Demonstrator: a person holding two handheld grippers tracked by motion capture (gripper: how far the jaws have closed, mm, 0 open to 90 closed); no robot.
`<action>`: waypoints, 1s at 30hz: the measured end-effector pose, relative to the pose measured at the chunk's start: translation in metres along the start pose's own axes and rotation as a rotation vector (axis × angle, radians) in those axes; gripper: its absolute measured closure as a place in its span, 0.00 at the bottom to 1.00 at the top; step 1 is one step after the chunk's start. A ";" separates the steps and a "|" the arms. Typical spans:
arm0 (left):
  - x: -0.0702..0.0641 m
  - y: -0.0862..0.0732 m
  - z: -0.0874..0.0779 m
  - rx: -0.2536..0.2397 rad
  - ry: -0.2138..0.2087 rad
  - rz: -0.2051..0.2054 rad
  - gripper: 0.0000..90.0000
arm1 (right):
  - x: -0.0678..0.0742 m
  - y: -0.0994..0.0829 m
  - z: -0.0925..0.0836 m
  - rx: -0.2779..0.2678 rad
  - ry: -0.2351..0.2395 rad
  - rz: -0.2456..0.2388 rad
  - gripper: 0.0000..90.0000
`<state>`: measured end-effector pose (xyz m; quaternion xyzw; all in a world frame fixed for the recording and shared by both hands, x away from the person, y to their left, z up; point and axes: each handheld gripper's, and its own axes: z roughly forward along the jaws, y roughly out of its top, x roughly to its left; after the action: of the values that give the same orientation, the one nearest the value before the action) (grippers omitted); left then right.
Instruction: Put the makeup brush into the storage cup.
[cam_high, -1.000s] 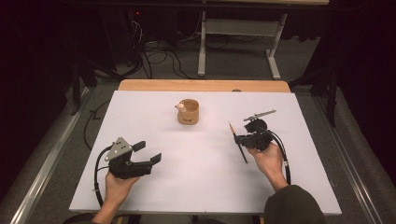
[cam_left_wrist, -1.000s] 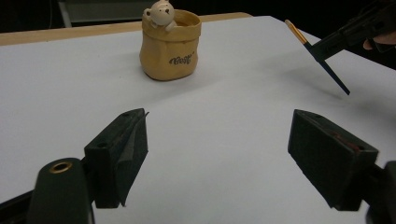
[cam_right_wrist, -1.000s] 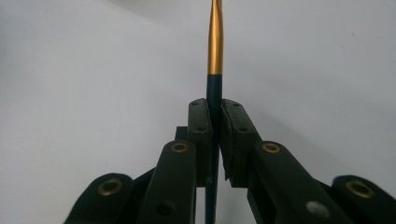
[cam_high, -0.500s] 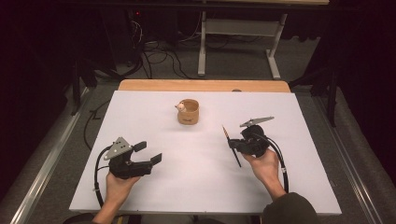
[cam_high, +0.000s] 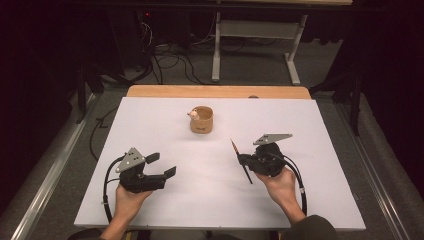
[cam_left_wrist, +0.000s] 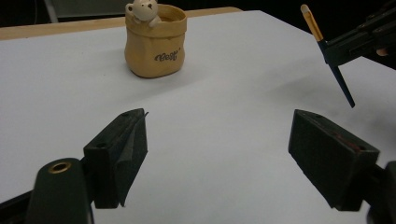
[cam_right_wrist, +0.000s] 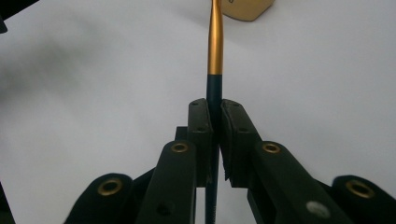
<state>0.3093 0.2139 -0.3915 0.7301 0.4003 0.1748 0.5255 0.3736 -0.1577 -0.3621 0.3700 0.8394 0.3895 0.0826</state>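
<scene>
Evidently the right gripper (cam_high: 243, 161) clamped a brush (cam_high: 241, 161) mid-shaft, right of centre, gold end toward the far pot (cam_high: 201, 120). Left gripper (cam_high: 161, 164) sat open, idle. Advisable: keep grip firm, approach the mouth steadily.

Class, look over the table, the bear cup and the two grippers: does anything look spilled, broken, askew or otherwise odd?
Nothing stands out. The cup with the little bear at its rim stands upright on the white table, with no spill. The right gripper is shut on a brush, gripped along its dark handle. The left gripper is open above the table.
</scene>
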 end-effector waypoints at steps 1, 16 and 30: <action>0.000 0.000 -0.001 0.002 0.000 0.003 0.22 | 0.001 0.000 0.001 -0.002 0.001 -0.005 0.95; -0.005 0.003 0.002 0.010 -0.035 0.006 0.23 | 0.013 -0.005 0.005 -0.029 0.041 -0.020 0.95; -0.017 0.018 0.010 0.031 -0.071 0.017 0.26 | 0.017 -0.006 0.005 -0.057 0.067 -0.029 0.95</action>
<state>0.3134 0.1924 -0.3761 0.7472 0.3778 0.1469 0.5267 0.3605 -0.1455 -0.3671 0.3421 0.8355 0.4242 0.0706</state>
